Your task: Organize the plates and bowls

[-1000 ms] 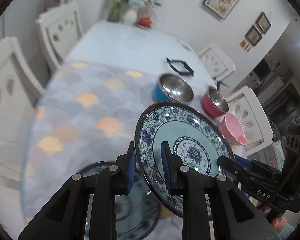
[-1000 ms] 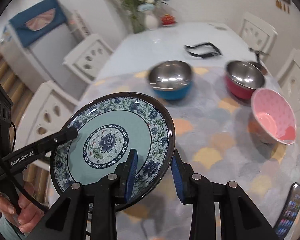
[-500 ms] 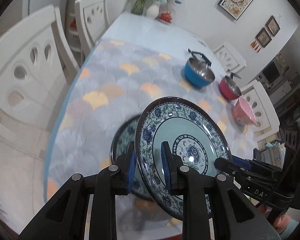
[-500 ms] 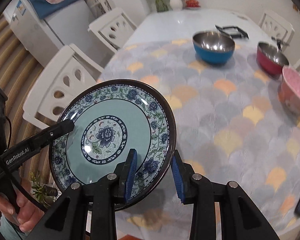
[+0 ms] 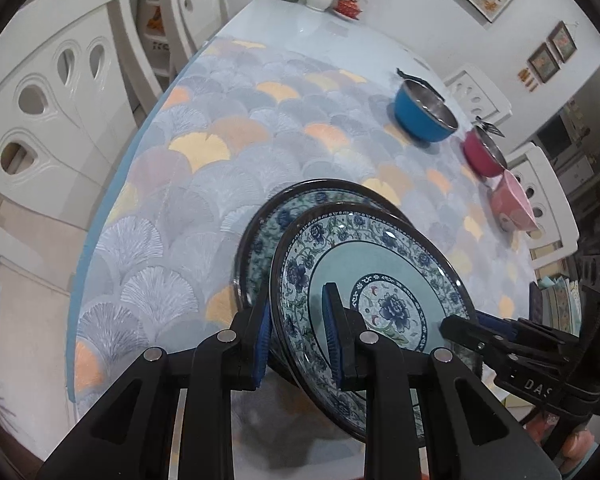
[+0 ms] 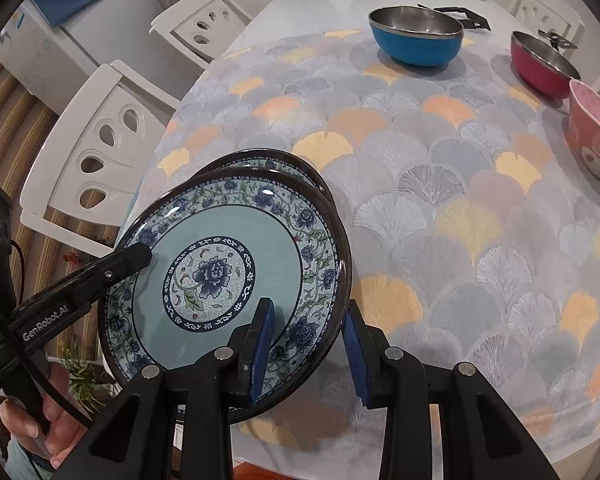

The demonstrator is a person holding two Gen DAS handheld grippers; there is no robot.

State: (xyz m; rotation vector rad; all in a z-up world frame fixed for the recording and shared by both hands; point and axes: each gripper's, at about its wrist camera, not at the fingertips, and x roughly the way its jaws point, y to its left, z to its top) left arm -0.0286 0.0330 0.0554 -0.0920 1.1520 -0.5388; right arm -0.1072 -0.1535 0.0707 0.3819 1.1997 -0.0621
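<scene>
Between both claws' pads (image 6: 262,344), the floral plate (image 6: 228,272) sits clamped at opposite rims.

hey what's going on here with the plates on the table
A person holds a blue floral plate between two handheld grippers, the left gripper and the right gripper each clamped on its rim. The plate hangs tilted just above a matching second plate lying on the patterned tablecloth, apparently about to be stacked. A blue bowl, red bowl and pink bowl sit farther back.

Black gripper (image 6: 307,344) arms, blue pads (image 6: 262,346), silver screws
</scene>
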